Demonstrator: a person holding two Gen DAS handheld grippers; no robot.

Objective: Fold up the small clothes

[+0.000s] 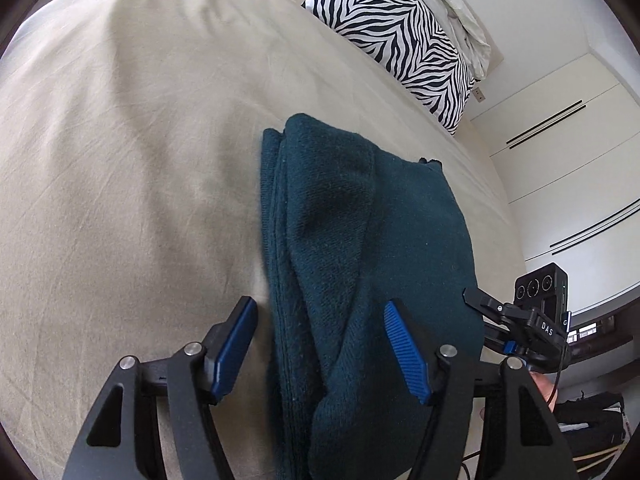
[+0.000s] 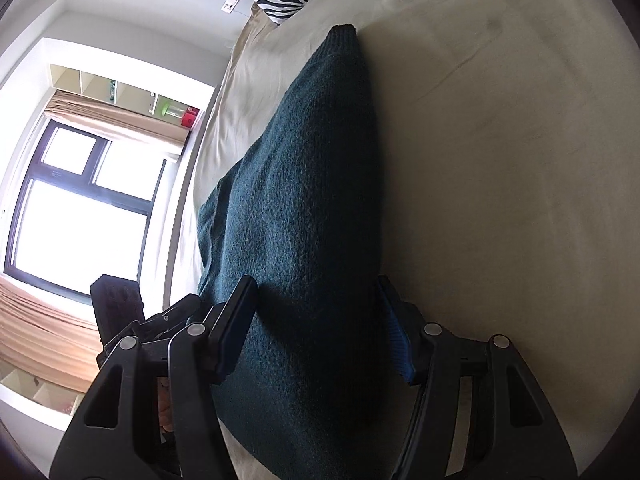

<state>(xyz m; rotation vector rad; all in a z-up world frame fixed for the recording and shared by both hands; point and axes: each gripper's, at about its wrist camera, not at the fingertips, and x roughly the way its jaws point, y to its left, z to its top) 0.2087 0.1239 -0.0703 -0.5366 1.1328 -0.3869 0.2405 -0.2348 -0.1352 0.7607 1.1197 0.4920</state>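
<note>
A dark teal knitted garment (image 1: 360, 240) lies folded into a long, narrow stack on the beige bed sheet (image 1: 120, 200). My left gripper (image 1: 320, 304) hovers open over its near end: the left blue pad sits beside the cloth's edge and the right pad over the cloth, neither pressing. In the right wrist view the same garment (image 2: 304, 200) runs away from me, and my right gripper (image 2: 316, 280) straddles its near end with the jaws open and the cloth lying flat between the fingers. The body of the right gripper (image 1: 524, 316) shows at the garment's right side.
A zebra-striped pillow (image 1: 396, 36) lies at the head of the bed with a white pillow (image 1: 460, 0) behind it. White wardrobe doors (image 1: 568, 168) stand to the right. A window (image 2: 80, 208) with tan curtains lies beyond the bed's left edge.
</note>
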